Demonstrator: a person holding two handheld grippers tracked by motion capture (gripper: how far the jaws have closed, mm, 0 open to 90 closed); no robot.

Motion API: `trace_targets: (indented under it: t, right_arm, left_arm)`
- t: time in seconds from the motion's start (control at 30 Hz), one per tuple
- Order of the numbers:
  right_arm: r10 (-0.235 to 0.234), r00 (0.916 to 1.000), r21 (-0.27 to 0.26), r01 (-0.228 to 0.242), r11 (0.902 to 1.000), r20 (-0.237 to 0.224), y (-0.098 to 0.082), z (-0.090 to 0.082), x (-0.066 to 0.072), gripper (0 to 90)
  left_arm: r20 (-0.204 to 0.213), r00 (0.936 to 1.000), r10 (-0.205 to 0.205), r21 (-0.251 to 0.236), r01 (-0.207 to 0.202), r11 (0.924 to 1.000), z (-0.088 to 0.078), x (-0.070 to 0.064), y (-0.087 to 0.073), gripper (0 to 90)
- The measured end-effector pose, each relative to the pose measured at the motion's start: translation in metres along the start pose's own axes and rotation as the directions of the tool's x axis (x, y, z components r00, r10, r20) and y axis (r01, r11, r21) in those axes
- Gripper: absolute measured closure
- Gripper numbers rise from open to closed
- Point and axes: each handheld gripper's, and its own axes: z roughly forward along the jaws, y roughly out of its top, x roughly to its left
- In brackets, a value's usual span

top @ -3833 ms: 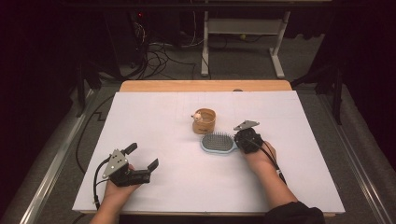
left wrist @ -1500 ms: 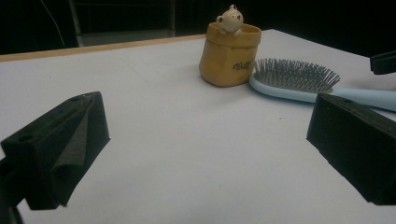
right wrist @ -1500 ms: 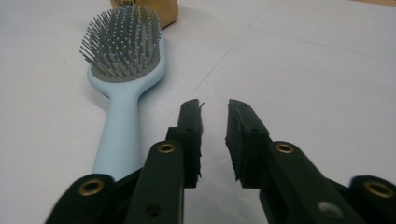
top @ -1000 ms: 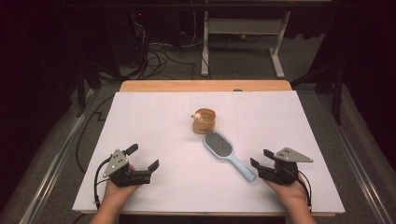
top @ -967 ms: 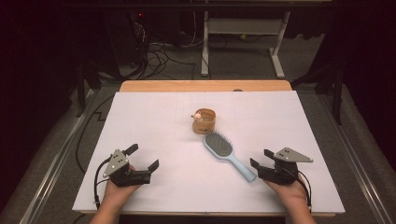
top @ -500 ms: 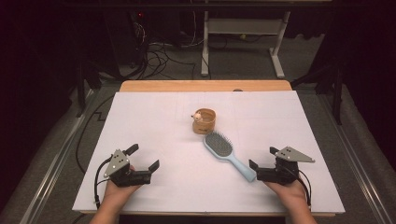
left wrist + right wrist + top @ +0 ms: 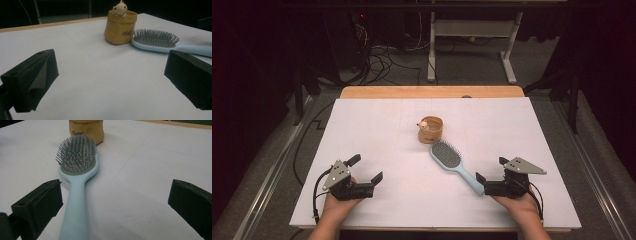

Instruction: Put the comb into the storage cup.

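From above, the white table (image 7: 377, 125) carries a light blue hairbrush (image 7: 454, 165) lying bristles up, its head just near of a small tan pot (image 7: 431, 130) at the middle and its handle running toward the near right. The right gripper (image 7: 493, 176) sits at the near right in the person's hand, its jaws having just been opening and now spread wide, the handle's end lying by one jaw with nothing clamped. The left gripper (image 7: 364, 169) rests at the near left, well apart from the brush, jaws wide and holding nothing. Along the left gripper's jaws, the pot (image 7: 120, 27) stands upright with a little bear figure (image 7: 120, 8) on its rim, and the brush (image 7: 160, 42) lies just right of it, touching or nearly so. Along the right gripper's jaws, the brush (image 7: 76, 185) stretches away between the gaping jaws, close beside the left one, its handle free of both pads, with the pot (image 7: 86, 128) just beyond its head.
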Motion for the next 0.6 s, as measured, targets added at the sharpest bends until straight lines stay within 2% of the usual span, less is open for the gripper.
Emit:
trace_targets:
  t: [0.17, 0.23, 0.27, 0.43, 0.6]
  right_arm:
    - [0.002, 0.9999, 0.067, -0.001, 0.9978, -0.013, 0.008, 0.009, 0.005, 0.2]
    - [-0.017, 0.9998, 0.102, 0.018, 0.9947, -0.015, 0.011, 0.014, 0.006, 0.2]
    - [-0.026, 0.9995, 0.116, 0.028, 0.9929, -0.017, 0.012, 0.017, 0.007, 0.2]
    - [-0.029, 0.9990, 0.181, 0.035, 0.9829, -0.033, 0.020, 0.025, 0.007, 0.2]
    - [-0.044, 0.9975, 0.244, 0.056, 0.9682, -0.056, 0.029, 0.030, 0.009, 0.2]
  left_arm:
    - [0.008, 0.9999, 0.007, 0.003, -0.007, 1.0000, 0.000, 0.001, -0.001, 0.0]
    - [0.005, 1.0000, -0.001, -0.003, 0.001, 1.0000, 0.001, 0.000, -0.001, 0.0]
    - [0.003, 1.0000, 0.008, -0.005, -0.008, 1.0000, 0.001, 0.001, -0.001, 0.0]
    - [-0.006, 0.9999, -0.011, 0.002, 0.011, 0.9999, 0.001, 0.001, 0.001, 0.0]
    - [0.001, 1.0000, -0.009, 0.011, 0.009, 0.9999, 0.001, 0.001, 0.000, 0.0]
